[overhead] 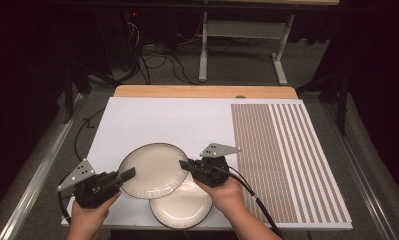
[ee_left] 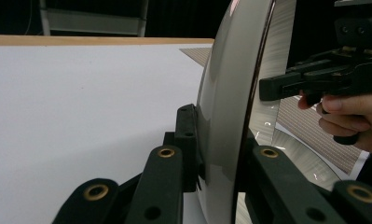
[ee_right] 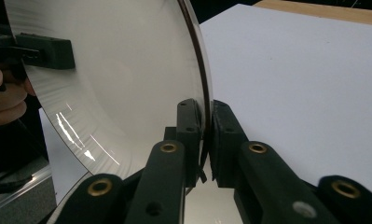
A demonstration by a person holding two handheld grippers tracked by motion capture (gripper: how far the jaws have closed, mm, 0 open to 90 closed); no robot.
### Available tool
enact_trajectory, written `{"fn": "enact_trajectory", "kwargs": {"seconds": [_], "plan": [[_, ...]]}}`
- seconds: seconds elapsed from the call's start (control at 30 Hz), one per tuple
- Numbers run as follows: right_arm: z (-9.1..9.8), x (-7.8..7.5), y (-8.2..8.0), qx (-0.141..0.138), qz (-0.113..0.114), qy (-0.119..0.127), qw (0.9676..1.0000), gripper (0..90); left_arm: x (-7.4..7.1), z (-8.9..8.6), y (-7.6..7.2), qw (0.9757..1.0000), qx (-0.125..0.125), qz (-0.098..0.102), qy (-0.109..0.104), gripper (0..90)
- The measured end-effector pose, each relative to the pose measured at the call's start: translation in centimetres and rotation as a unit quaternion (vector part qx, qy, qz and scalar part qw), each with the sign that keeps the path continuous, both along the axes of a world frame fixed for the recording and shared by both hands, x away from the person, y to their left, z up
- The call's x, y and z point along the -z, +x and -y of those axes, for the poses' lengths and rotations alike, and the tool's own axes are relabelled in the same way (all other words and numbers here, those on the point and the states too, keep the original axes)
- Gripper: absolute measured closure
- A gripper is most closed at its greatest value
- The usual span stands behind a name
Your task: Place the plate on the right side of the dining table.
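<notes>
Dark lab: black curtains, floor cables, metal frame.

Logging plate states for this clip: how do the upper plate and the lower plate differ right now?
The upper plate is gripped at opposite rim edges by the left gripper and right gripper; the lower plate is in neither gripper. The upper overlaps the lower, which sits nearer the table's front edge. Both are round, cream, dark-rimmed.

Wooden tabletop is covered by a white sheet. A panel of fine brown-and-white stripes occupies its right side. One cream, dark-rimmed plate rests near the front edge.
</notes>
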State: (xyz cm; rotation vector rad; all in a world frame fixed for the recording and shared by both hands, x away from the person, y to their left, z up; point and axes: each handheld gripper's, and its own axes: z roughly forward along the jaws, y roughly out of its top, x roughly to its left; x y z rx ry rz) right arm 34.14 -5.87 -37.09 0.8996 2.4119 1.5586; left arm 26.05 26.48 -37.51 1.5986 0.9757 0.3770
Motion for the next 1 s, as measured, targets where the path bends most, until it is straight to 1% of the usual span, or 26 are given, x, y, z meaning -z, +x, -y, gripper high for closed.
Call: {"fn": "enact_trajectory", "kwargs": {"seconds": [0.13, 0.2, 0.23, 0.43, 0.5, 0.57, 0.6, 0.7, 0.73, 0.8, 0.83, 0.87, 0.9, 0.93, 0.97, 1.0], "plan": [[0.6, -0.4, 0.0, 0.003, 0.003, 0.000, 1.0000, 86.0, -0.3, 0.6, 0.1, 1.0000, 0.002, 0.007, 0.004, 79.5], [0.9, -0.6, 0.0, 0.003, 0.005, 0.001, 1.0000, 86.0, -0.5, 1.0, 0.3, 1.0000, 0.003, 0.007, -0.001, 79.5], [1.1, -0.8, 0.0, 0.005, 0.007, 0.000, 1.0000, 86.1, -0.5, 1.1, 0.3, 1.0000, 0.003, 0.008, 0.001, 79.5], [2.1, -1.4, -0.1, 0.011, 0.016, 0.000, 0.9998, 86.1, -0.9, 2.0, 0.7, 0.9999, 0.010, 0.005, -0.001, 79.5], [2.8, -1.7, -0.2, 0.016, 0.023, 0.002, 0.9996, 86.1, -1.2, 2.7, 0.9, 0.9999, 0.015, 0.005, 0.003, 79.5], [3.3, -2.0, -0.2, 0.021, 0.024, 0.004, 0.9995, 86.1, -1.5, 3.2, 1.1, 0.9998, 0.018, 0.004, 0.002, 79.5], [3.6, -2.1, -0.2, 0.023, 0.026, 0.004, 0.9994, 86.1, -1.5, 3.2, 1.1, 0.9998, 0.018, 0.004, 0.002, 79.5], [4.7, -2.5, -0.3, 0.029, 0.031, 0.006, 0.9991, 86.1, -1.9, 4.5, 1.5, 0.9997, 0.025, 0.005, 0.005, 79.5], [5.0, -2.6, -0.4, 0.031, 0.032, 0.005, 0.9990, 86.2, -1.9, 4.5, 1.5, 0.9997, 0.025, 0.005, 0.005, 79.4], [5.8, -2.8, -0.4, 0.036, 0.034, 0.003, 0.9988, 86.1, -2.2, 5.6, 1.9, 0.9994, 0.033, 0.003, 0.012, 79.5], [5.8, -2.8, -0.4, 0.036, 0.034, 0.003, 0.9988, 86.1, -2.2, 5.6, 1.9, 0.9994, 0.033, 0.003, 0.012, 79.4], [6.6, -2.9, -0.4, 0.044, 0.036, 0.003, 0.9984, 85.9, -2.3, 6.3, 2.1, 0.9993, 0.036, 0.001, 0.015, 79.5], [6.8, -2.9, -0.4, 0.045, 0.036, 0.004, 0.9983, 85.9, -2.4, 6.8, 2.3, 0.9991, 0.038, 0.001, 0.018, 79.5], [6.8, -2.9, -0.4, 0.045, 0.036, 0.004, 0.9983, 85.9, -2.4, 6.8, 2.3, 0.9991, 0.038, 0.001, 0.018, 79.4], [7.6, -3.0, -0.4, 0.050, 0.039, 0.006, 0.9980, 85.8, -2.6, 7.5, 2.5, 0.9989, 0.041, 0.001, 0.021, 79.4], [7.6, -3.0, -0.4, 0.050, 0.039, 0.006, 0.9980, 85.8, -2.6, 7.5, 2.5, 0.9989, 0.041, 0.001, 0.021, 79.4]]}}
